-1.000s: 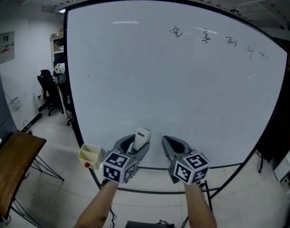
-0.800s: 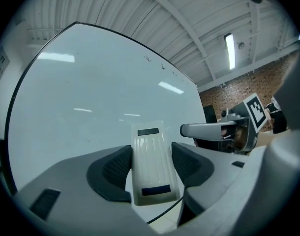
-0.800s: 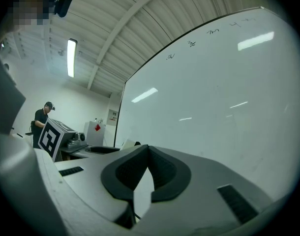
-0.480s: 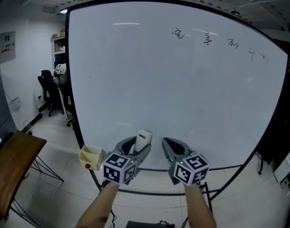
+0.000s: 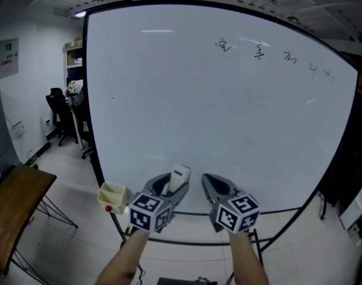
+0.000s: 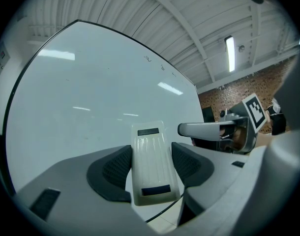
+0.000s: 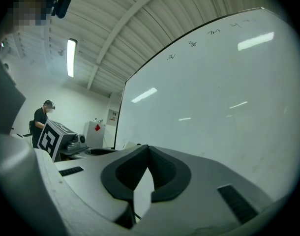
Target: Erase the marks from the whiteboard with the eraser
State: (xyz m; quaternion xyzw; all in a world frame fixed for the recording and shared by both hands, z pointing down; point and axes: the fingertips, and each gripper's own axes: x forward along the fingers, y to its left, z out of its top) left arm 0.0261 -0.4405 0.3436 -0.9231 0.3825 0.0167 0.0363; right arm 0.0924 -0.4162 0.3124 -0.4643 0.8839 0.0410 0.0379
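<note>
At the foot of the big whiteboard [image 5: 187, 111], both grippers hang low, side by side, well below the writing. The left gripper [image 5: 168, 186] is clamped on the pale eraser [image 5: 180, 175], which stands up out of its jaws towards the board. The right gripper [image 5: 208, 180] has its jaws pressed together with nothing between them. The marks [image 5: 261, 48], a short row of dark scribbles, sit high near the board's upper right edge, untouched. To my eye the eraser is in hand and wiping has not begun; next comes a long reach up and rightward, then the eraser's face laid flat on the first scribble
</note>
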